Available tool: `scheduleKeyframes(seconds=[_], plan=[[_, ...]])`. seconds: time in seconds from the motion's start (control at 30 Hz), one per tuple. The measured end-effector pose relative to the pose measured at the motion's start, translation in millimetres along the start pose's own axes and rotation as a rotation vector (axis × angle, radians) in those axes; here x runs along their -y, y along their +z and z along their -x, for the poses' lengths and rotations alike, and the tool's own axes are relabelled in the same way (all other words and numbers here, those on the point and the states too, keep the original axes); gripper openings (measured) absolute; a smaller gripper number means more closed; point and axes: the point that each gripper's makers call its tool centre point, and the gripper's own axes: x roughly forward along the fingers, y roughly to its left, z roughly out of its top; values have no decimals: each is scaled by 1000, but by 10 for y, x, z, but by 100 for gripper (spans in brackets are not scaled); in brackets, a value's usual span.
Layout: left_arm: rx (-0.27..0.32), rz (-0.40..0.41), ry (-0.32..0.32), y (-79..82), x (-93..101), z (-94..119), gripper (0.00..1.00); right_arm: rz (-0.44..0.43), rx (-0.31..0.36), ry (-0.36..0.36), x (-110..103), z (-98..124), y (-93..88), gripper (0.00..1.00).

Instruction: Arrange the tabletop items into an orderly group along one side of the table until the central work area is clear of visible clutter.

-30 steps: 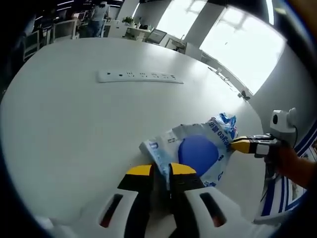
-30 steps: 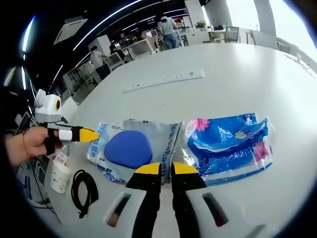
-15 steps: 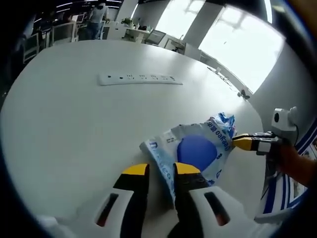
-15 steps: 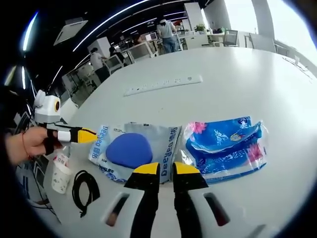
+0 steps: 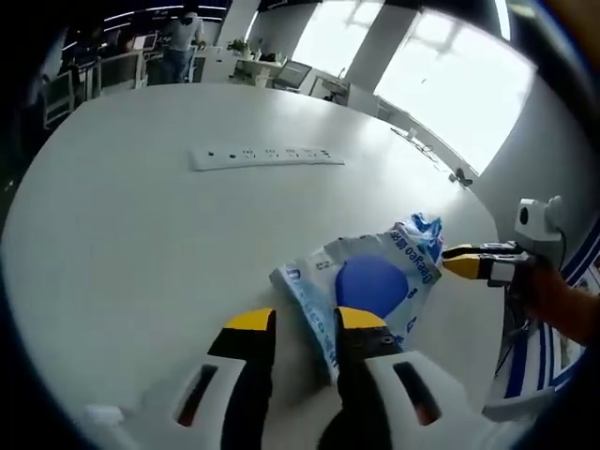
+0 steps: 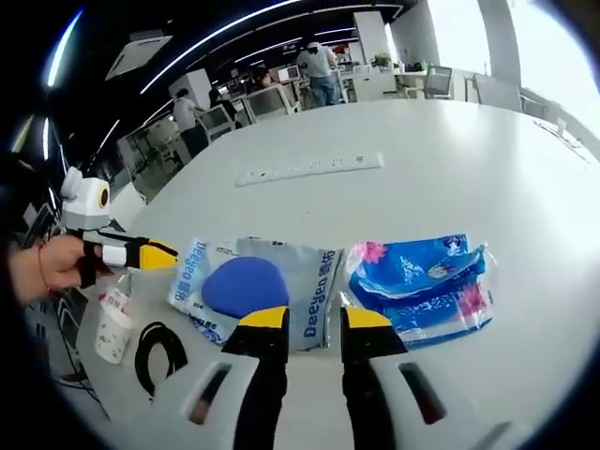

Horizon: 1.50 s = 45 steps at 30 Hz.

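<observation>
Parted, gripping nothing: left gripper [image 5: 305,323] and right gripper [image 6: 316,319], flanking grey tissue pack [image 6: 272,286] (blue tissue pack [image 6: 420,284] alongside, 2 grouped) on tabletop [image 6: 450,159].

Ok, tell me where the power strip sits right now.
In the right gripper view the power strip lies flat on the white table, far beyond the grey packet and the blue packet.

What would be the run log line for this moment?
left gripper: open, at grey pack edge | right gripper: open, near grey pack | blue pack: beside grey pack
</observation>
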Motion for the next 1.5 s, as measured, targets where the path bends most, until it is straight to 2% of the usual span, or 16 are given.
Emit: scheduleKeyframes(seconds=[0.57,1.2,1.5], plan=[[20,-34,10,99,-32,169,36,22,9,12,-73,170,128,39],[21,-48,10,32,27,430,51,52,18,64,-237,287,207,51],[31,-55,14,5,65,542,53,67,21,90,-307,337,225,55]])
